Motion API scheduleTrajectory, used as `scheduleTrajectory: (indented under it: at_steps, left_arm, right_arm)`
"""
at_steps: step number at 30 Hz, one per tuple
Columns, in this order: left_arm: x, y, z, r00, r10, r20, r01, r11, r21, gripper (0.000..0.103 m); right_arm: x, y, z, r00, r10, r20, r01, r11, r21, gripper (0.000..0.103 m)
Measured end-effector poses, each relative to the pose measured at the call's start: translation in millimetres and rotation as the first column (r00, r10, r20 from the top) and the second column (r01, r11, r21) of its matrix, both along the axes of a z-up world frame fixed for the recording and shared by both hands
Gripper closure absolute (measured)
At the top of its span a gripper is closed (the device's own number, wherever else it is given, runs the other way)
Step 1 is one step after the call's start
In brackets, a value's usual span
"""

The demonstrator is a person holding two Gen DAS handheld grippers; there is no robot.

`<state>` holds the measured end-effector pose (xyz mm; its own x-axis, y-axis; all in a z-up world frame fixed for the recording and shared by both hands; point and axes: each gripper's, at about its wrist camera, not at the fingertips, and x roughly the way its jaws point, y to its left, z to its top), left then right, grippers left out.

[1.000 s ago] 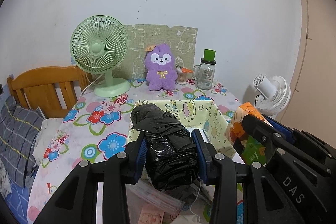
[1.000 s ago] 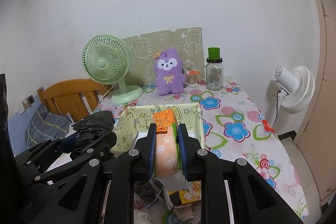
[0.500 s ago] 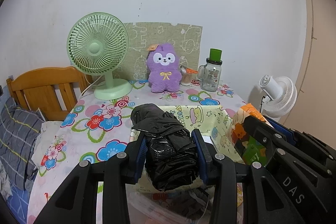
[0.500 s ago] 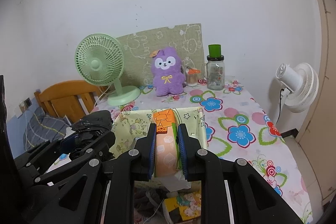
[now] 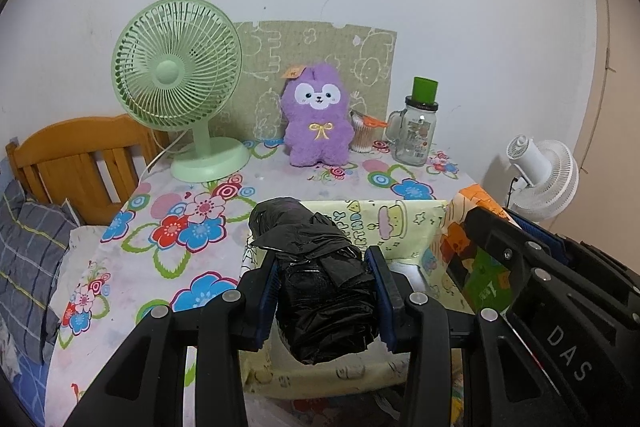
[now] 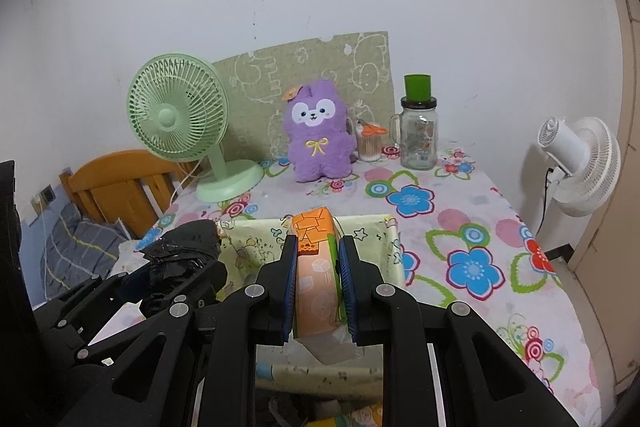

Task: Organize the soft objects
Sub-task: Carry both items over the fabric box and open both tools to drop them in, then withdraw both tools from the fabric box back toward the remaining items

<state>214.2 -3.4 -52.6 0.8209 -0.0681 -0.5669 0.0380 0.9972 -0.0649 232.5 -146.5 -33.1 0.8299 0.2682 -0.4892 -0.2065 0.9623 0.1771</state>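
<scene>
The yellow fabric bin's inside is hidden (behind the black bag); jar label unreadable.

So the desk has a flowery cloth, with a purple plush at the back, green fan to its left, glass jar right, and a yellow fabric box in front.
</scene>
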Motion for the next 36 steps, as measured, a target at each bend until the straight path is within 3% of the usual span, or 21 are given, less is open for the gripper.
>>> scheduleTrajectory:
  at_steps: [11, 12, 15, 18, 20, 22, 30, 36]
  left_arm:
    - [21.4, 0.3, -14.6, 0.999, -0.014, -0.036, 0.014, 1.0, -0.004, 0.059]
    - [23.0, 0.6, -16.0, 0.999, -0.015, -0.042, 0.015, 1.0, -0.006, 0.056]
    - [25.4, -0.5, -18.5, 0.999, -0.019, -0.048, 0.019, 1.0, 0.006, 0.034]
    - [25.3, -3.1, -19.9, 0.999, -0.019, -0.048, 0.021, 0.999, 0.026, 0.027]
    - [24.4, -3.6, -19.8, 0.999, -0.025, -0.048, 0.026, 0.999, 0.023, 0.02]
    - [22.0, -3.9, -18.2, 0.999, -0.033, -0.041, 0.034, 0.999, 0.02, 0.012]
    - [6.7, -6.0, -7.0, 1.0, -0.021, -0.009, 0.021, 0.999, 0.035, 0.002]
    - [-11.4, -7.8, 5.1, 0.999, -0.026, 0.019, 0.025, 0.999, 0.033, 0.001]
  right_arm:
    - [26.0, 7.4, -12.7, 0.999, 0.02, -0.034, -0.02, 1.0, -0.007, 0.079]
    - [27.6, 8.1, -13.9, 0.999, 0.025, -0.037, -0.025, 1.0, -0.009, 0.079]
    - [31.9, 10.2, -17.9, 0.999, 0.014, -0.048, -0.015, 1.0, -0.026, 0.078]
    - [34.7, 10.4, -20.9, 0.998, -0.005, -0.057, 0.002, 0.999, -0.05, 0.062]
    - [33.4, 9.3, -20.8, 0.998, -0.014, -0.054, 0.011, 0.998, -0.055, 0.03]
    - [29.2, 8.5, -18.6, 0.999, -0.02, -0.03, 0.018, 0.998, -0.061, 0.021]
    - [18.8, 4.9, -9.4, 0.999, -0.034, -0.02, 0.032, 0.997, -0.071, 0.016]
    - [0.5, 1.7, 1.5, 0.999, -0.039, 0.007, 0.039, 0.997, -0.065, 0.01]
